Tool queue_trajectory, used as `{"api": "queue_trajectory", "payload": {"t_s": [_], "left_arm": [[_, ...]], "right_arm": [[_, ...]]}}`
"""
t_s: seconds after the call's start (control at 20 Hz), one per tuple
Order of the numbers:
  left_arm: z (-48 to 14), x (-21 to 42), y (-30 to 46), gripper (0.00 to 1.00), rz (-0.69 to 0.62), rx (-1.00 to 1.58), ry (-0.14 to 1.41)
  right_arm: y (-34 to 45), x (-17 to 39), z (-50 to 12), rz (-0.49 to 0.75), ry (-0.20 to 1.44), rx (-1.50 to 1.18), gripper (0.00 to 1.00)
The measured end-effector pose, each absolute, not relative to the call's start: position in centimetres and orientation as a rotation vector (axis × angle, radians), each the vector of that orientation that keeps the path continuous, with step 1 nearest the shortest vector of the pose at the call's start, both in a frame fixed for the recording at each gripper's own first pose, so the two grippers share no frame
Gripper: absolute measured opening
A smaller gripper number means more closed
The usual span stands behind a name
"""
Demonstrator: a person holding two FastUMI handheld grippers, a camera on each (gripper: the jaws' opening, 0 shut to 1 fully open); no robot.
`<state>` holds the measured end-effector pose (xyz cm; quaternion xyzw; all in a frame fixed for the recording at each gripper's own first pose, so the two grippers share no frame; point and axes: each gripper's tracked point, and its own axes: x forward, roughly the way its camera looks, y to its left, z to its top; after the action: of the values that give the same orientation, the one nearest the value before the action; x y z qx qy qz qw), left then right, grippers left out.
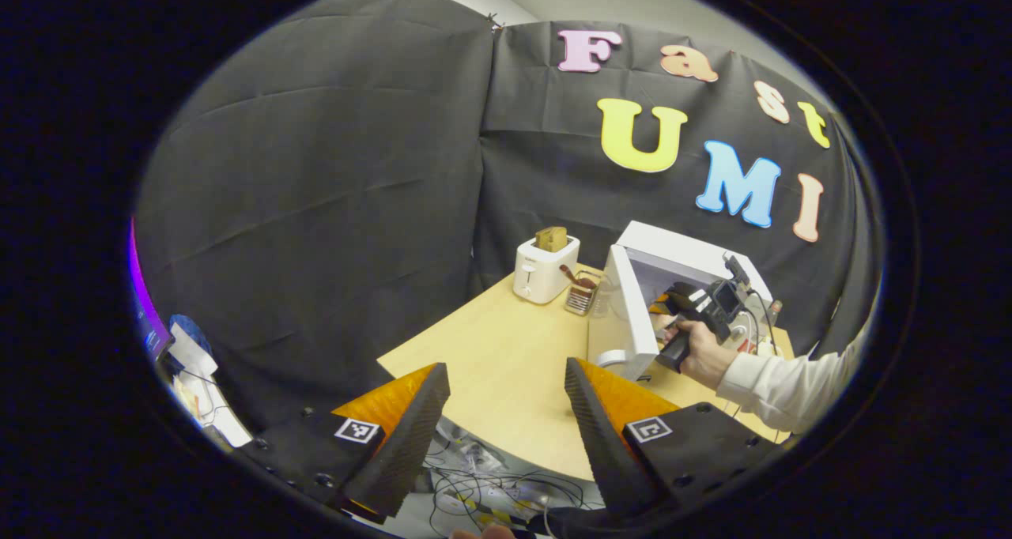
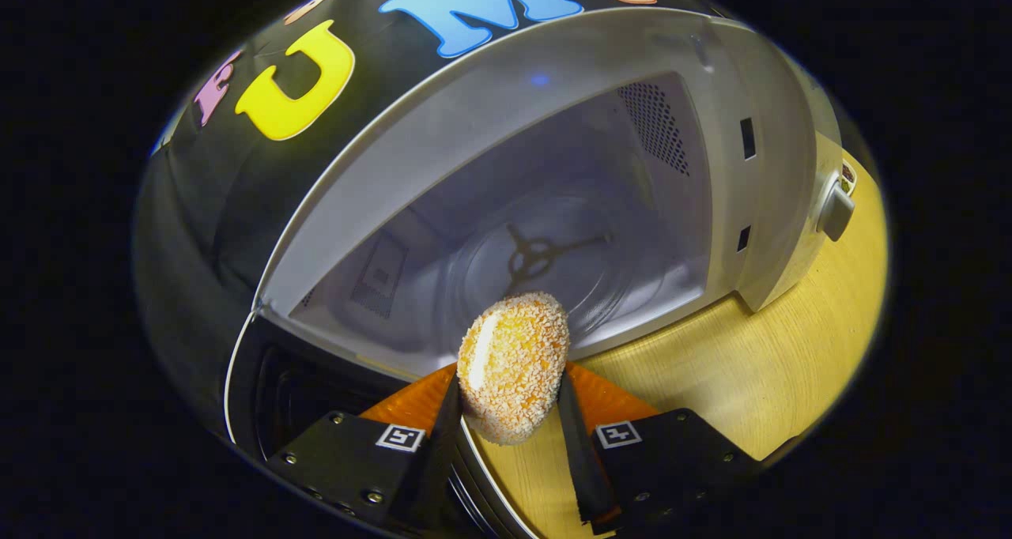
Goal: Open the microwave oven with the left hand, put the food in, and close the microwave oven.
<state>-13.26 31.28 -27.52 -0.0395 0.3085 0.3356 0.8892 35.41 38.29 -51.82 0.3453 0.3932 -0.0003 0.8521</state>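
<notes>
The bun point(image 2: 512, 365) is clamped between the fingers of the right gripper point(image 2: 506, 420) and is held at the mouth of the microwave point(image 2: 490, 160), whose door point(image 1: 628, 314) is swung open. The left gripper point(image 1: 506, 412) is held spread and empty over the desk point(image 1: 506, 349), well apart from the toaster point(image 1: 544, 269).

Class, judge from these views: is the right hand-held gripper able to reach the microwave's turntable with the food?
Probably yes. The door stands open, the right hand-held gripper holds the breaded food at the cavity's mouth, and nothing lies between it and the bare turntable.
</notes>
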Motion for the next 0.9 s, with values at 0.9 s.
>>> {"api": "queue_trajectory", "payload": {"t_s": [0.9], "left_arm": [[-29.7,-14.5,32.5,0.95,0.752,-0.109,0.73]], "right_arm": [[37.4,43.2,-55.2,-0.153,0.577,0.707,0.74]]}}
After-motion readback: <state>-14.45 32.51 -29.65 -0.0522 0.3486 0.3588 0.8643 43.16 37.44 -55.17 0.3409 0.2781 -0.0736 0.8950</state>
